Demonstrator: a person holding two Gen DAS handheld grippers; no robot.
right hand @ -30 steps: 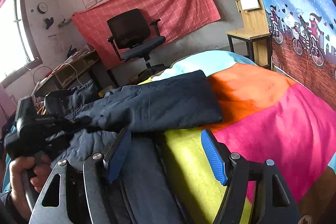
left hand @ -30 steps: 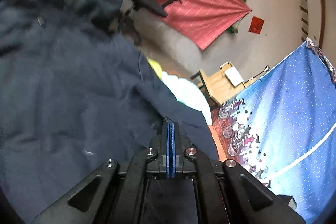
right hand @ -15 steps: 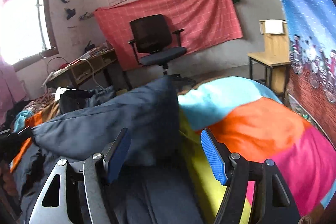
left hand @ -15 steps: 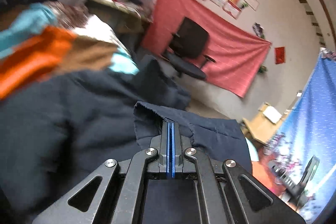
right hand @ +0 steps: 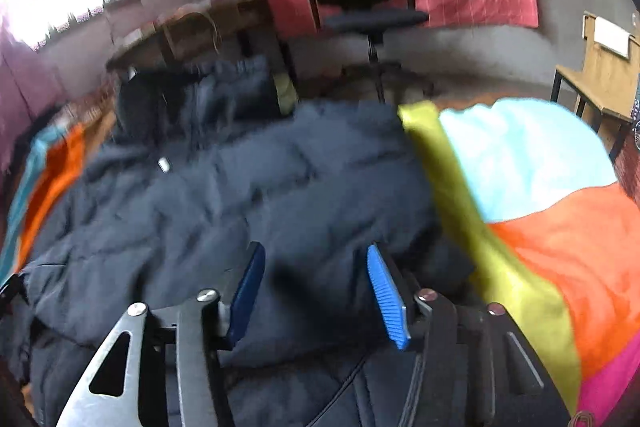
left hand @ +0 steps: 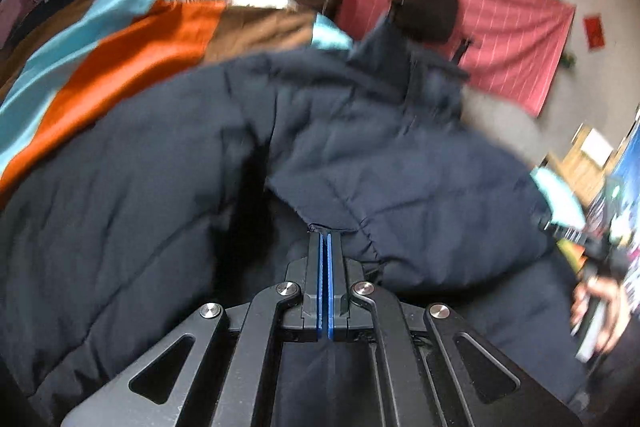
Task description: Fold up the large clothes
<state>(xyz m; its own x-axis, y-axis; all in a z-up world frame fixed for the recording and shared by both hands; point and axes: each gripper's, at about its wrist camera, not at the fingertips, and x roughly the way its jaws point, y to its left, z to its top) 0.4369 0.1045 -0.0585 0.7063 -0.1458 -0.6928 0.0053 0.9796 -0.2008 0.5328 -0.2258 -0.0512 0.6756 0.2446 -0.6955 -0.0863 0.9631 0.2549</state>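
Dragging the sleeve edge across, the left gripper, jaws clamped on fabric, has laid that flap over the navy jacket on the patchwork bed, while the right gripper jaws, just narrowing, stand empty above it: sleeve fold nearly landed.

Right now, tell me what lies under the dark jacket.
The jacket lies on a striped blanket, orange, yellow and light blue where it shows. What is beneath the jacket's middle is covered.
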